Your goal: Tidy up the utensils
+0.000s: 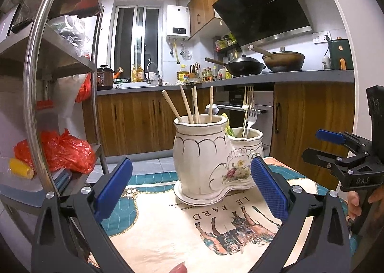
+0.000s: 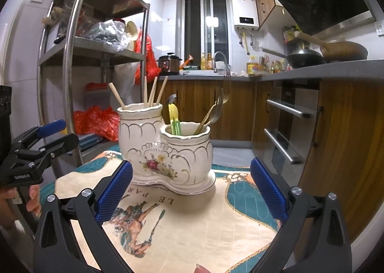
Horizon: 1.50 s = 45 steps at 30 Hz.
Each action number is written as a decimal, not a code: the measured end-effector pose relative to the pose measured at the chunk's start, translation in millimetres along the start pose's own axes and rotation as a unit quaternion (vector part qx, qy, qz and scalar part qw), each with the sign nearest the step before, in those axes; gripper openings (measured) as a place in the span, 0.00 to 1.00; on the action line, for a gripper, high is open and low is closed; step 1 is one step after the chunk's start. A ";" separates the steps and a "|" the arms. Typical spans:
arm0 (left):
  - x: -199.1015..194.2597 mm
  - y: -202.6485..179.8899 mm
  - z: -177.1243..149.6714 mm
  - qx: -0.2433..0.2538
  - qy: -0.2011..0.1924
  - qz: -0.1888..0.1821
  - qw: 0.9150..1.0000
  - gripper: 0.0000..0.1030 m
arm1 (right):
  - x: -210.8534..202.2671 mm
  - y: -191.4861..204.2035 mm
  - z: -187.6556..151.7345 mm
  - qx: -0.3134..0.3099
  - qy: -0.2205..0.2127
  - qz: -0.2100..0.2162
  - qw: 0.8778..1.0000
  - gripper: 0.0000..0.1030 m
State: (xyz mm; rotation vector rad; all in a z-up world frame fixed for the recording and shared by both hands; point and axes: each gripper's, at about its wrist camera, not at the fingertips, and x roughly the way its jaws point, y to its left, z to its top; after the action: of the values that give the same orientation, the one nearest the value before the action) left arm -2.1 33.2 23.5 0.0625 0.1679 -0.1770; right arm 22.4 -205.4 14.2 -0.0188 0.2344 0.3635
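Note:
A white ceramic double utensil holder [image 1: 204,160] with gold trim and a flower motif stands on a printed cloth. Its tall pot holds several wooden chopsticks [image 1: 189,107]; the short pot holds forks [image 1: 249,109]. My left gripper [image 1: 192,189] hangs just in front of it, open wide, nothing between its blue pads. In the right wrist view the same holder [image 2: 168,153] shows chopsticks [image 2: 153,94], forks [image 2: 213,109] and a yellow-green utensil [image 2: 174,117]. My right gripper [image 2: 192,189] is open and empty before it. Each gripper sees the other: the right gripper [image 1: 319,147], the left gripper [image 2: 62,135].
The cloth [image 1: 168,225] bears a horse print and teal border. A steel shelf rack [image 2: 72,57] with red bags stands to the left. Wooden cabinets, an oven [image 2: 285,124] and a counter with woks [image 1: 244,66] lie behind and to the right.

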 end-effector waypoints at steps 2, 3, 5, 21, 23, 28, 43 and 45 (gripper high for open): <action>0.9 0.9 0.7 -0.001 0.001 0.000 1.000 0.95 | 0.0 0.0 0.1 0.000 0.000 0.000 1.000 0.95; 1.2 0.9 1.0 -0.001 0.001 0.000 1.000 0.95 | 0.2 -0.2 0.1 0.001 0.000 0.000 1.000 0.95; 1.5 0.9 1.0 -0.001 0.001 0.000 1.000 0.95 | 0.1 -0.1 -0.3 0.000 0.001 0.000 1.000 0.95; 2.0 2.3 0.2 -0.003 0.004 0.001 1.000 0.95 | 0.3 0.1 0.0 0.000 0.001 0.000 1.000 0.95; 2.1 2.6 0.2 -0.003 0.004 0.001 1.000 0.95 | 0.5 0.0 0.2 0.000 0.002 0.000 1.000 0.95; 2.3 3.5 0.0 -0.003 0.004 0.002 1.000 0.95 | 1.5 -0.4 -2.2 0.001 0.003 0.000 1.000 0.95; 2.7 3.0 0.3 -0.003 0.004 0.002 1.000 0.95 | 2.1 -0.6 -2.5 0.002 0.005 0.000 1.000 0.95; 2.7 3.0 0.3 -0.002 0.004 0.002 1.000 0.95 | 2.1 -0.6 -2.2 0.002 0.005 0.000 1.000 0.95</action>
State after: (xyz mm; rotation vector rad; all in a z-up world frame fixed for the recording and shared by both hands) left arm 1.1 35.7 23.5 0.0586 0.1770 -0.1722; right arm 24.0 -205.3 11.5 -0.0168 0.2442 0.3637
